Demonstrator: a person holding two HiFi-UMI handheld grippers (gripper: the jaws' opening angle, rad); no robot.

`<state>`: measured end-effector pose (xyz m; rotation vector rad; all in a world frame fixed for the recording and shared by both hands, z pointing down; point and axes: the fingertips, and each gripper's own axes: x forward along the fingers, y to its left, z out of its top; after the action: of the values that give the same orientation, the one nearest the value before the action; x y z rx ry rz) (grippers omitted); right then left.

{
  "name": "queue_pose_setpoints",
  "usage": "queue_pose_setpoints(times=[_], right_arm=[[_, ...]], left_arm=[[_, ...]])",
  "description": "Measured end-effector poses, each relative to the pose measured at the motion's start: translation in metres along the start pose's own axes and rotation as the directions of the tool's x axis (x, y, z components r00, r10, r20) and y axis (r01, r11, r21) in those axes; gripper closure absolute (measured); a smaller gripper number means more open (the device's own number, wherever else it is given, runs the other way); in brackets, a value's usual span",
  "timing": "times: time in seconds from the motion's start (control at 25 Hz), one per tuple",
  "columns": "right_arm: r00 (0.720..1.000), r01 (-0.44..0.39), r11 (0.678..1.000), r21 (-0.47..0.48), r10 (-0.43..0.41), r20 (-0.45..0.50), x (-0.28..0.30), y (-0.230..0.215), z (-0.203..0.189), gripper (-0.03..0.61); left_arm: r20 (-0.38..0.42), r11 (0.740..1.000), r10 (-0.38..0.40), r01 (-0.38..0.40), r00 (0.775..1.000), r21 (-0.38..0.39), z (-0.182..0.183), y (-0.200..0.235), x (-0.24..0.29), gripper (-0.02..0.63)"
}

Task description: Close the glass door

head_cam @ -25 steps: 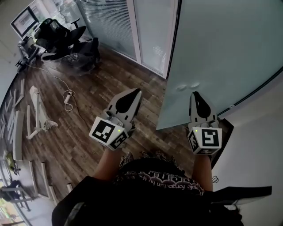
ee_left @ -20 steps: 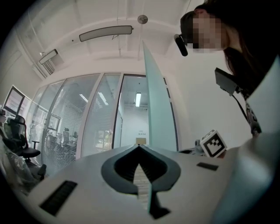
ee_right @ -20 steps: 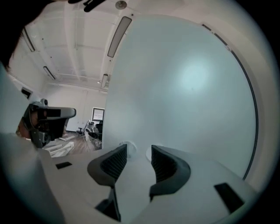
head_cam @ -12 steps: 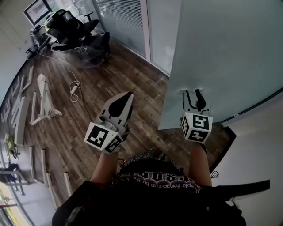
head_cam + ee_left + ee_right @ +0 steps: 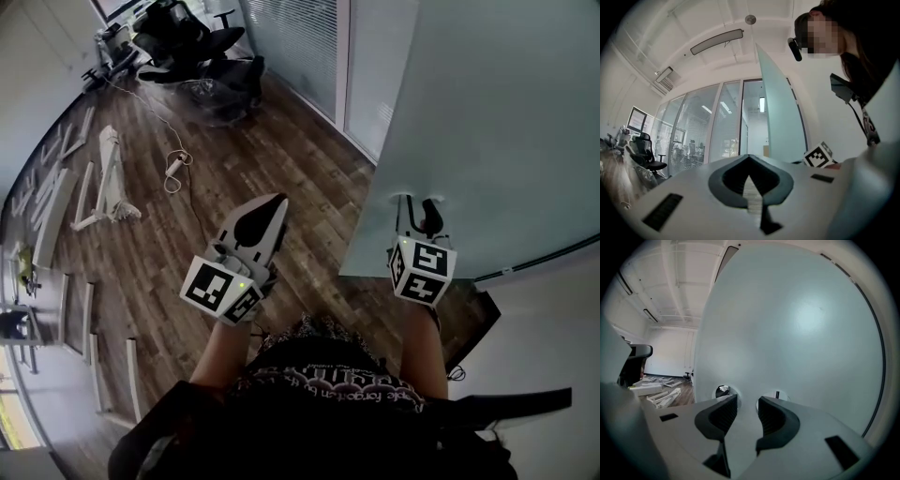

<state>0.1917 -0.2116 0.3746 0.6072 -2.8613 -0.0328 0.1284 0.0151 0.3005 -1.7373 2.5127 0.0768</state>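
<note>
Frosted glass door (image 5: 497, 122), standing ajar above the wood floor (image 5: 281, 155), its free edge between the two grippers. Right gripper (image 5: 418, 208) — clenched a second ago — is now released at the door's face. Its jaws have just swung apart, then eased in slightly, with the tips by two round fittings (image 5: 723, 391) and only bare pane showing in the gap. Left gripper (image 5: 275, 201) is clenched and empty, held over the floor much as before — well apart from the door.
</note>
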Motion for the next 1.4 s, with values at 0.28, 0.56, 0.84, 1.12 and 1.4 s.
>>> queue_pose_setpoints(times=[0.28,0.56,0.84,1.12,1.4], right_arm=[[1.0,-0.002,1.0,0.008,0.002,0.02,0.021,0.0,0.005,0.437],[0.998,0.043,0.999,0.019,-0.044,0.039,0.062,-0.004,0.006,0.437],[0.992,0.111,0.994,0.022,-0.112,0.052,0.105,-0.016,0.027,0.442],[0.984,0.176,0.983,0.044,-0.177,0.028,0.159,-0.039,0.038,0.44],[0.98,0.194,0.98,0.039,-0.193,-0.037,0.218,-0.069,0.047,0.44]], left_arm=[[-0.032,0.999,0.054,-0.054,0.998,-0.008,-0.012,0.016,-0.01,0.612],[-0.015,0.999,0.046,-0.046,0.999,-0.019,-0.035,0.075,0.025,0.612],[0.023,0.999,-0.046,0.046,0.999,-0.013,-0.02,0.148,0.094,0.612],[0.001,0.985,-0.16,0.16,0.987,-0.061,-0.033,0.186,0.154,0.612],[-0.009,0.976,-0.194,0.192,0.981,-0.107,-0.051,0.209,0.214,0.612]])
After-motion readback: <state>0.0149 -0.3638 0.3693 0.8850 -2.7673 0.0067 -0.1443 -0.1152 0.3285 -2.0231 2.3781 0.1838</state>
